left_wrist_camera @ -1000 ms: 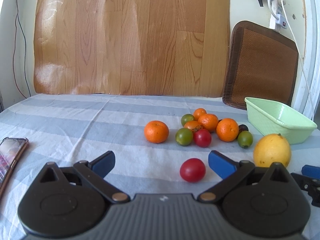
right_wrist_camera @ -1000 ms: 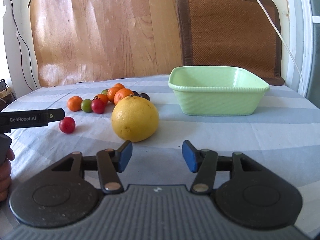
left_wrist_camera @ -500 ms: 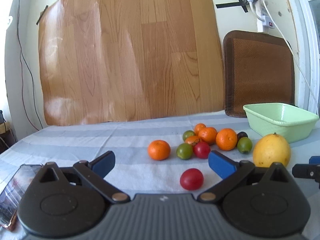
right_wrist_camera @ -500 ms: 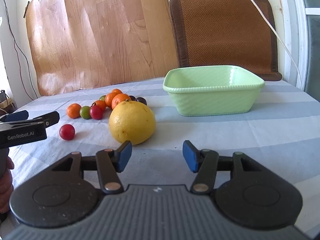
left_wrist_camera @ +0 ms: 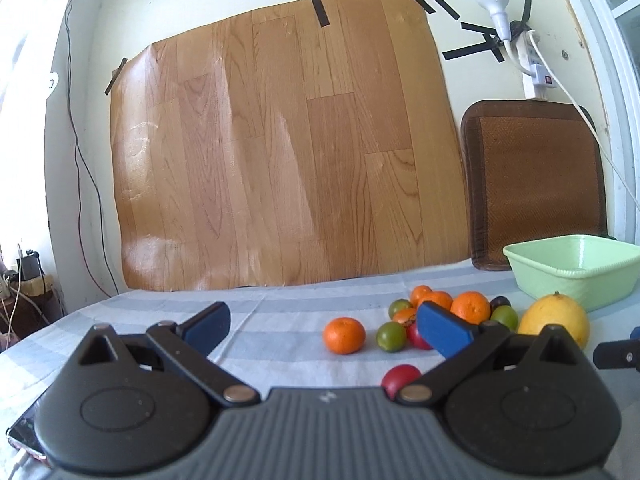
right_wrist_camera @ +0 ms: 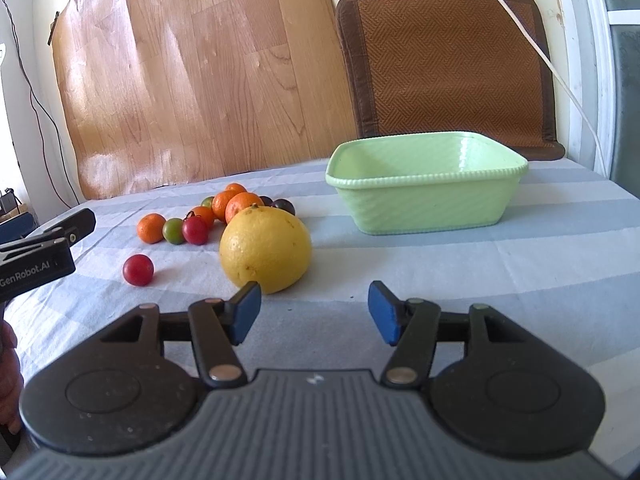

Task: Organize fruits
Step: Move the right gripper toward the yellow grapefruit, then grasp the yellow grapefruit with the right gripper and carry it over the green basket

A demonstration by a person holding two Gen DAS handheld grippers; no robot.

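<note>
A big yellow citrus [right_wrist_camera: 266, 249] lies on the striped cloth, just beyond my right gripper [right_wrist_camera: 314, 312], which is open and empty. The citrus also shows in the left wrist view [left_wrist_camera: 556, 320]. A pale green basket [right_wrist_camera: 424, 192] stands empty behind it to the right. A lone red tomato [left_wrist_camera: 400, 376] lies close under my left gripper [left_wrist_camera: 324, 330], which is open and empty. Beyond are a lone mandarin [left_wrist_camera: 344, 335] and a cluster of mandarins, green and red small fruits [left_wrist_camera: 448, 312].
A phone [left_wrist_camera: 24, 434] lies at the near left edge of the table. A wood-pattern sheet [left_wrist_camera: 280, 140] and a brown mat [left_wrist_camera: 536, 184] lean against the back wall. A white cable [right_wrist_camera: 532, 48] hangs at the right.
The left gripper's view has tilted upward, so the fruits sit lower in its frame and the red tomato is partly hidden behind its body. The right gripper has moved slightly closer to the citrus.
</note>
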